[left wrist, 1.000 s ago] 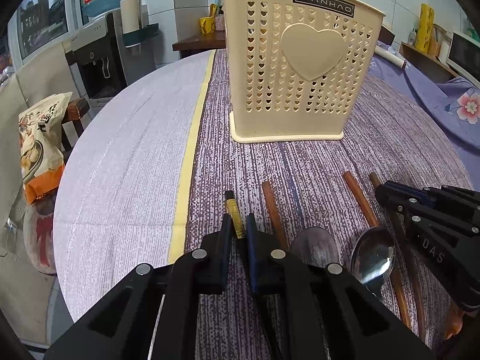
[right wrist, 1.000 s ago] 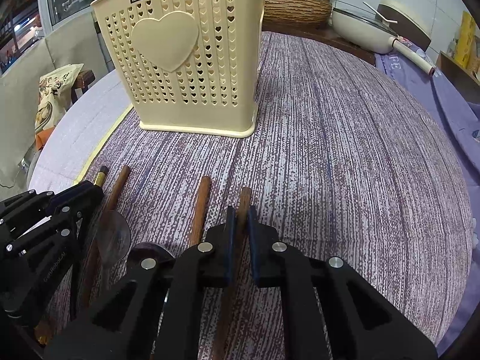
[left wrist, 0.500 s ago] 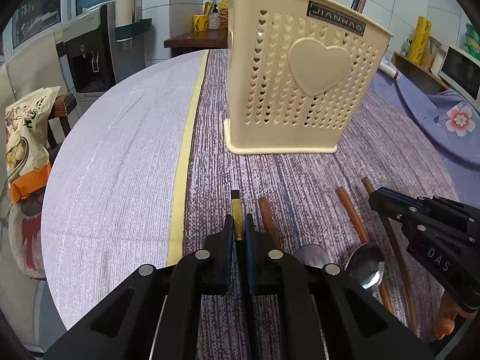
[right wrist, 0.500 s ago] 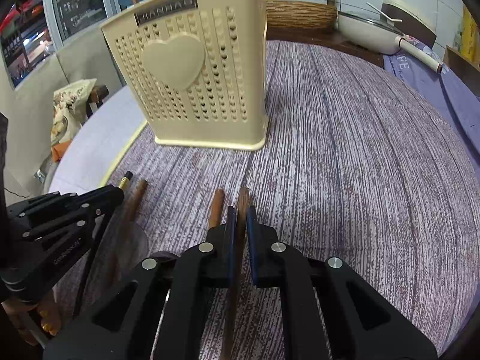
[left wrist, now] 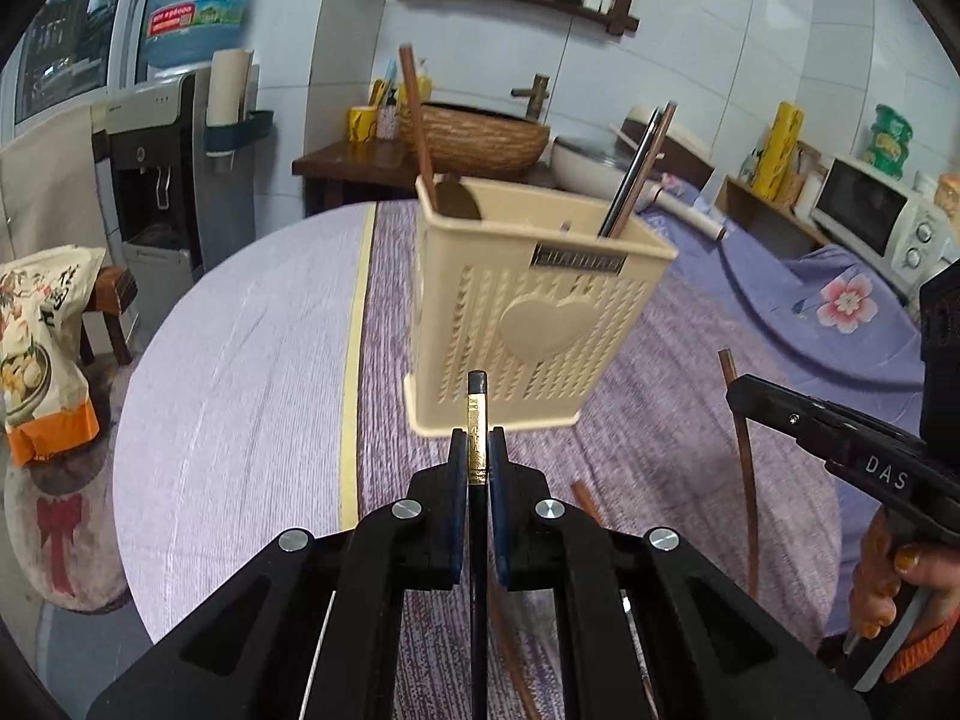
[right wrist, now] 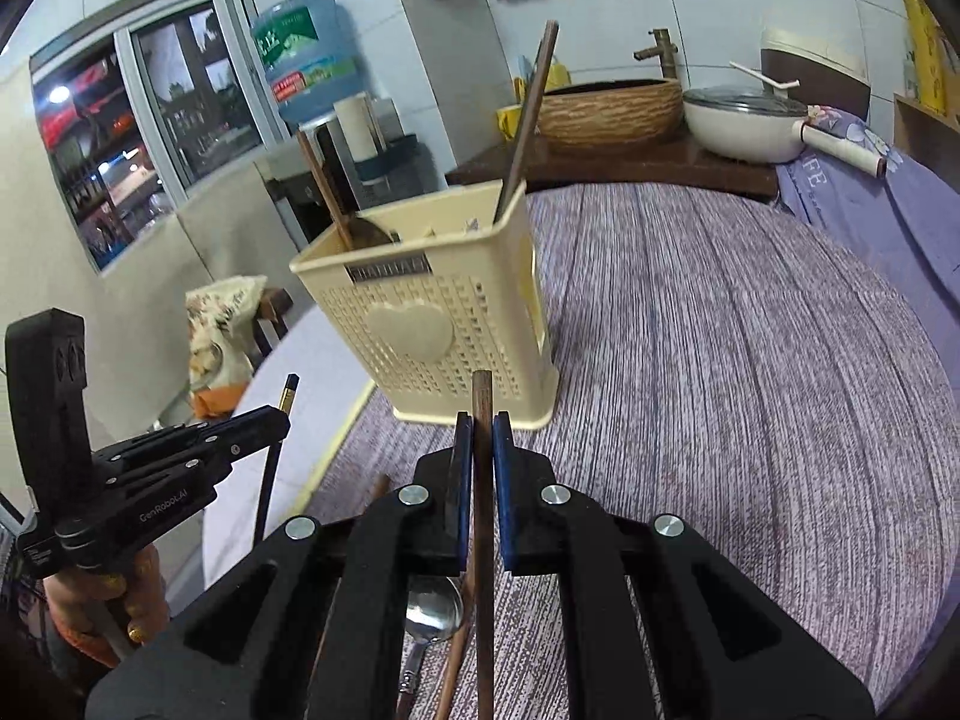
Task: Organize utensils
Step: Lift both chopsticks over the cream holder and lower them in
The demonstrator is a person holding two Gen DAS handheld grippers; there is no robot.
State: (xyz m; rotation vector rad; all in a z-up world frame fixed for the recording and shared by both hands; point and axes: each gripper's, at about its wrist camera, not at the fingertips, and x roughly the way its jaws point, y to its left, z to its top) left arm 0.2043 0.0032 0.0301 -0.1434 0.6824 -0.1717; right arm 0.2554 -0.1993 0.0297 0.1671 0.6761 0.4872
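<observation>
A cream plastic utensil basket (left wrist: 540, 312) (right wrist: 432, 324) with a heart on its front stands on the purple striped tablecloth (right wrist: 720, 390). A wooden-handled spoon (left wrist: 456, 198) and dark sticks stand inside it. My left gripper (left wrist: 478, 450) is shut on a black chopstick with a gold band (left wrist: 477, 414), held in the air short of the basket. My right gripper (right wrist: 482, 438) is shut on a brown wooden chopstick (right wrist: 482, 402), also lifted. Each gripper shows in the other's view: the right gripper (left wrist: 744, 396), the left gripper (right wrist: 264, 420).
A metal spoon (right wrist: 432, 606) and brown-handled utensils (left wrist: 585, 498) lie on the cloth below the grippers. A snack bag (left wrist: 42, 348) sits on a stool at the left by a water dispenser (left wrist: 156, 168). A wicker bowl (right wrist: 612, 108) and a white pot (right wrist: 744, 120) stand behind the table.
Both grippers have risen off the table with their chopsticks and tipped upward, so the basket's top and the back wall now show. The spoons stayed on the cloth.
</observation>
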